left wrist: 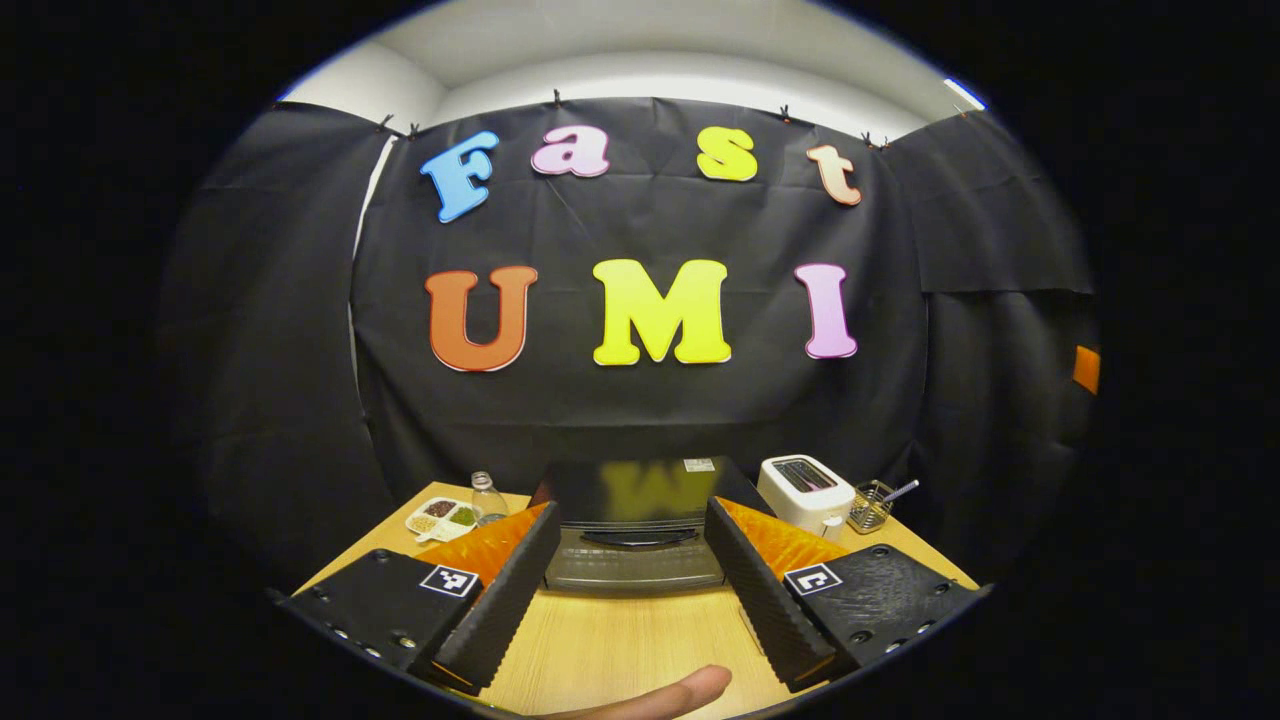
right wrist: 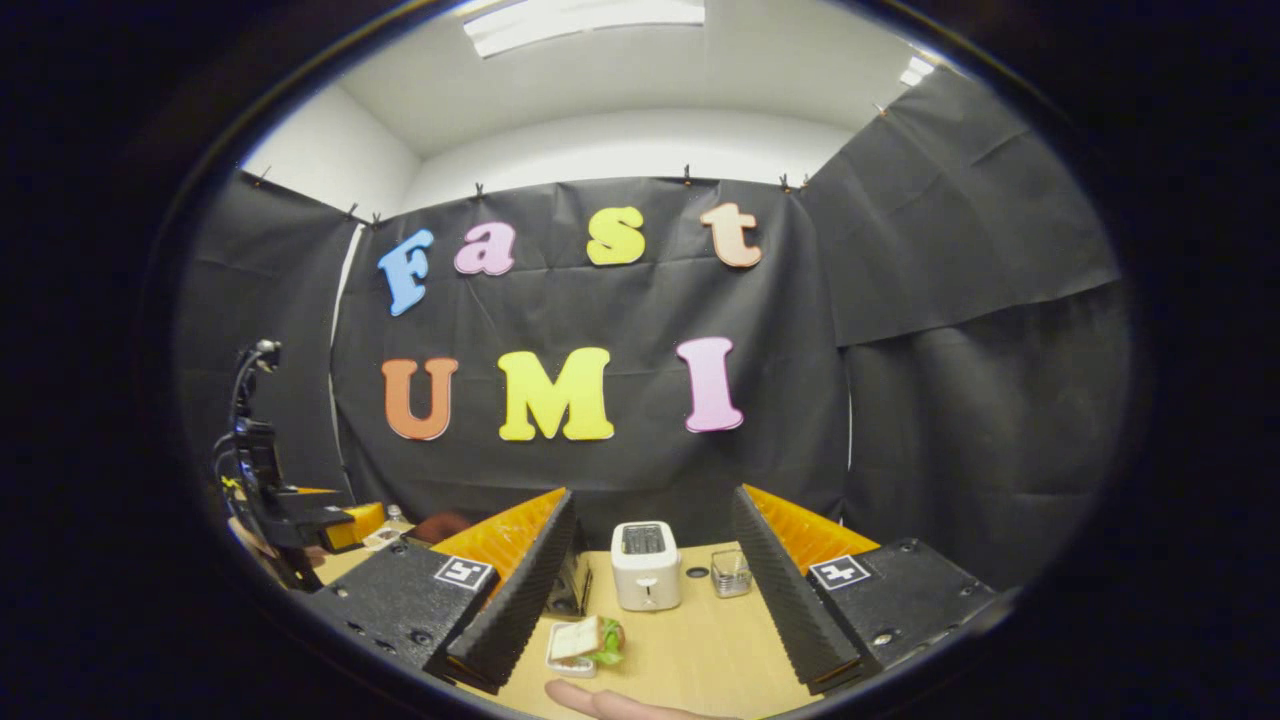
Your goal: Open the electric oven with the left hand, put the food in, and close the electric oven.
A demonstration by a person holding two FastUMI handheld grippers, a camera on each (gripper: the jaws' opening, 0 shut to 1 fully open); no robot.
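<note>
A dark electric oven [left wrist: 634,540] stands on the wooden table [left wrist: 620,640], its door closed, with a curved handle [left wrist: 640,537] on the front. My left gripper [left wrist: 632,600] is open in front of it, its fingers framing the door, apart from it. In the right gripper view a sandwich with green lettuce on a small white plate [right wrist: 583,642] lies on the table [right wrist: 690,640]. My right gripper [right wrist: 648,625] hangs open above the table with the sandwich near its left finger. The left gripper [right wrist: 270,510] shows at the far left there.
A white toaster [left wrist: 805,492] [right wrist: 646,565] stands right of the oven, with a small wire basket [left wrist: 872,505] [right wrist: 731,573] beside it. A divided white dish [left wrist: 441,517] and a clear bottle [left wrist: 487,497] sit left of the oven. A fingertip [left wrist: 680,692] shows at the bottom edge.
</note>
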